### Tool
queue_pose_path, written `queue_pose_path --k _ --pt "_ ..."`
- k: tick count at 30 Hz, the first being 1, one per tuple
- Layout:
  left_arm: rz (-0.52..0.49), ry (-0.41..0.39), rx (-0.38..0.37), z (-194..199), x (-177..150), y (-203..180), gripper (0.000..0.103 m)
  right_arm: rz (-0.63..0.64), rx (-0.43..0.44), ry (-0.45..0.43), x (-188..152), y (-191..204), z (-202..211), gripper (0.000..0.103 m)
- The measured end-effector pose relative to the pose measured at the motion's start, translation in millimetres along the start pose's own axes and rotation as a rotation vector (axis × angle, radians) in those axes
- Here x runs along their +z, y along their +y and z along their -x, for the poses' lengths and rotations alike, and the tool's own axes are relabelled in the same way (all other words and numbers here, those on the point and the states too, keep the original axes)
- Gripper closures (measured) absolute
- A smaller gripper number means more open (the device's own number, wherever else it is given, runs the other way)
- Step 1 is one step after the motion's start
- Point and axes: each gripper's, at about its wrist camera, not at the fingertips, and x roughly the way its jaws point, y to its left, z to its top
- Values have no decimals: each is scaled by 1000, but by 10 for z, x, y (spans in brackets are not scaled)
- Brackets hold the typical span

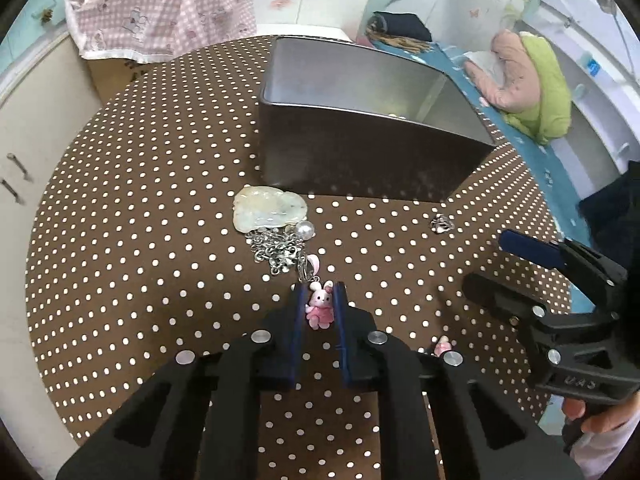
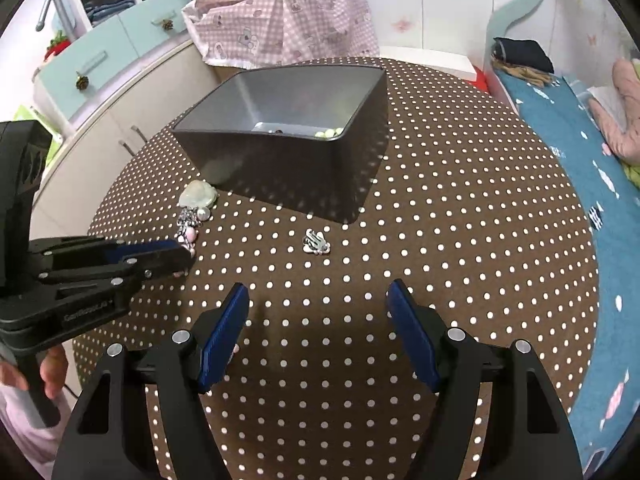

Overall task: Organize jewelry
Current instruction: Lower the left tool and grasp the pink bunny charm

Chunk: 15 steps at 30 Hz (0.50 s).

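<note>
My left gripper (image 1: 319,294) has its blue pads close on both sides of a pink bunny charm (image 1: 320,304), which hangs on a silver chain (image 1: 276,248). The chain lies by a pearl (image 1: 305,231) and a pale jade pendant (image 1: 269,209). A grey metal box (image 1: 360,120) stands behind, with green beads (image 2: 330,133) inside. A small silver earring (image 2: 316,242) lies on the dotted cloth between the box and my right gripper (image 2: 318,300), which is open and empty. The left gripper also shows in the right wrist view (image 2: 176,252).
The round table has a brown polka-dot cloth (image 2: 440,240). A pink checked cloth (image 2: 280,20) covers something behind the table. A bed with a blue sheet (image 2: 592,184) runs along the right. A cream cabinet (image 2: 120,120) stands at the left.
</note>
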Motion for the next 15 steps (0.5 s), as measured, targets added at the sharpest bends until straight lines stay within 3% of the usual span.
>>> queue_pose_path --k 2,5,15 --pt "-6 -17 29 13 11 6 94 4 -1 -2 17 3 8 33" --pt "0 -26 11 65 42 32 103 22 15 -11 32 32 23 33" --pt "-11 -7 -18 158 -55 180 101 101 9 -16 136 193 -115 34"
